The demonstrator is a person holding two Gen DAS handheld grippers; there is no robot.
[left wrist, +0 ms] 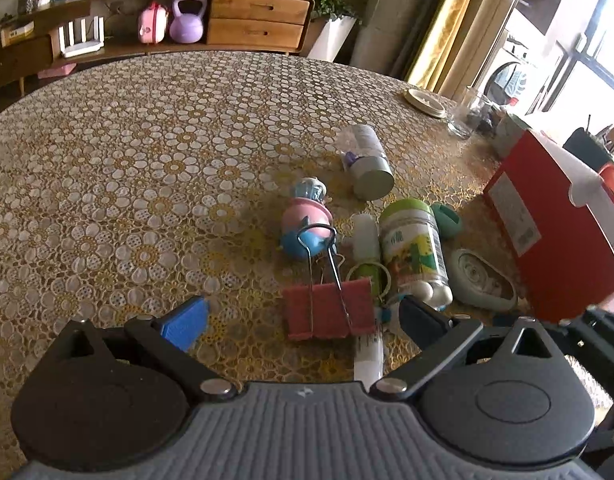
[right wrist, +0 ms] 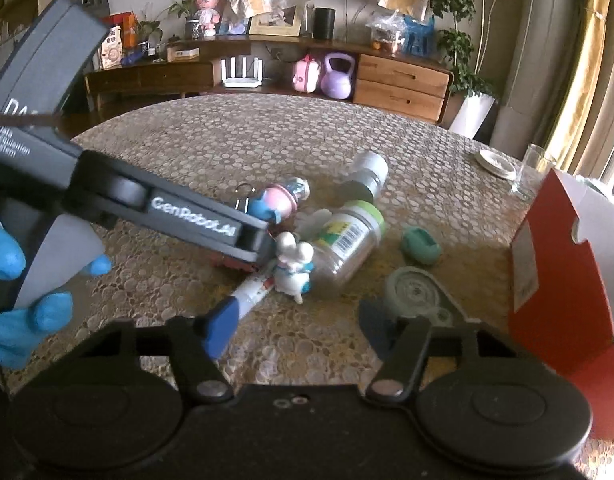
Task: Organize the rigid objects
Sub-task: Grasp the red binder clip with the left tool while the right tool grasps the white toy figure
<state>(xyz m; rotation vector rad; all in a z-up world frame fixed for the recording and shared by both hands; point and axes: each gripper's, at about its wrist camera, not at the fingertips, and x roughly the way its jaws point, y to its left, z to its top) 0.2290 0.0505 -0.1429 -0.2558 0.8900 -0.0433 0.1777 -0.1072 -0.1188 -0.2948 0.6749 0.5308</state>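
Lace-patterned cloth in gold and white covers the round counter, and a cluster of small rigid things lies near its right side. From the left wrist view, the left tool has its fingers spread wide, with a red binder clip lying on the cloth between them, its wire handles pointing away toward a pink and blue toy figure. Neither finger touches the clip. Just right of the clip lie a white tube and a clear bottle with a green cap on its side; farther back rests a grey-capped bottle. A teal tape dispenser sits beside an upright red box at the right edge. In the right wrist view, the right tool is also spread open and grips nothing; it hangs above the cloth near a white mouse figurine and a marker pen. A small teal holder lies apart, between the bottle and the box. A blue-gloved hand holds the left tool's handle.
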